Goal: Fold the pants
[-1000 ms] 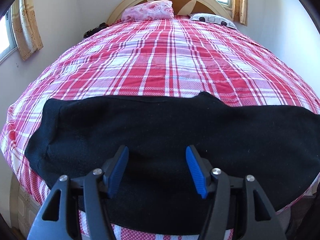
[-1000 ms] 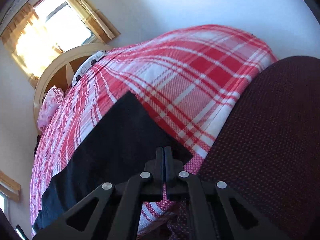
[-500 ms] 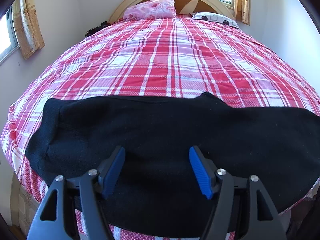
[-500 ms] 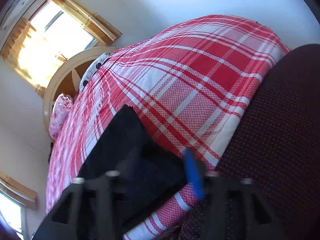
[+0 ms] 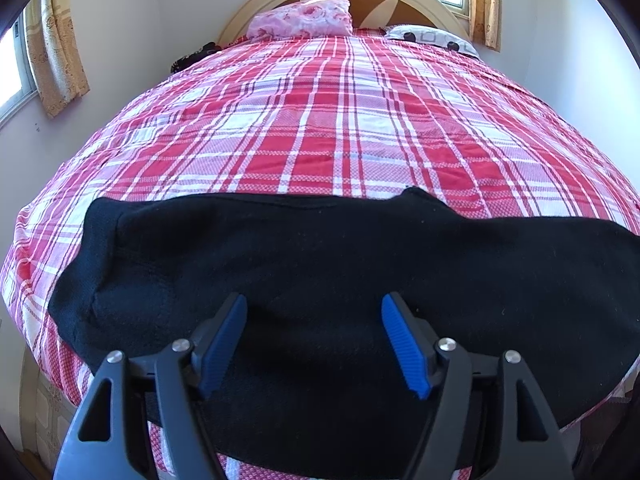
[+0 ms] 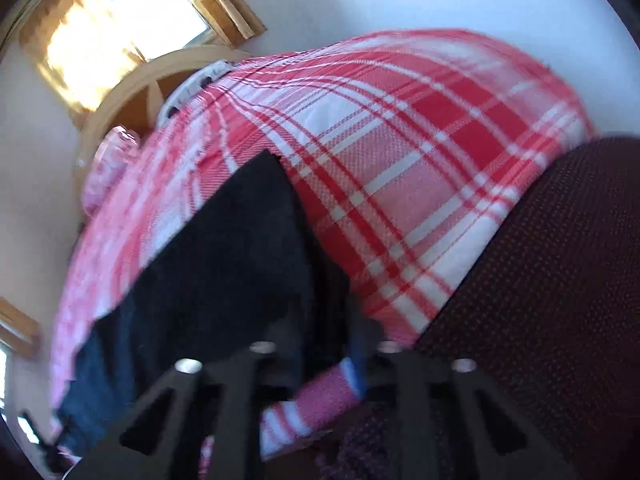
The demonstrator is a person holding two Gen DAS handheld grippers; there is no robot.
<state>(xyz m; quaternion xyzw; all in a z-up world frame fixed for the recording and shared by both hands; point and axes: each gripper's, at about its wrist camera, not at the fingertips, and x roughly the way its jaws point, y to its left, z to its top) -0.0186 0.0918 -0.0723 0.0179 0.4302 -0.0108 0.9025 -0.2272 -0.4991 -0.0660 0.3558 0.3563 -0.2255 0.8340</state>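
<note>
Over black pants [image 5: 320, 264], left tool [image 5: 314, 340] opening, pads clear.

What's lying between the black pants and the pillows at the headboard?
Only bare plaid bedspread between pants and pillows; left wrist view shows it.

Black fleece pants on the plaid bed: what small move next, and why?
Probably lower the left gripper onto the near edge of the black fleece pants. Its jaws are opening with only flat cloth beneath them, nothing pinched. The right gripper is blurred; its jaws are closing at the pants' end by the red-and-white plaid bedspread, so both ends could then lift together.
</note>
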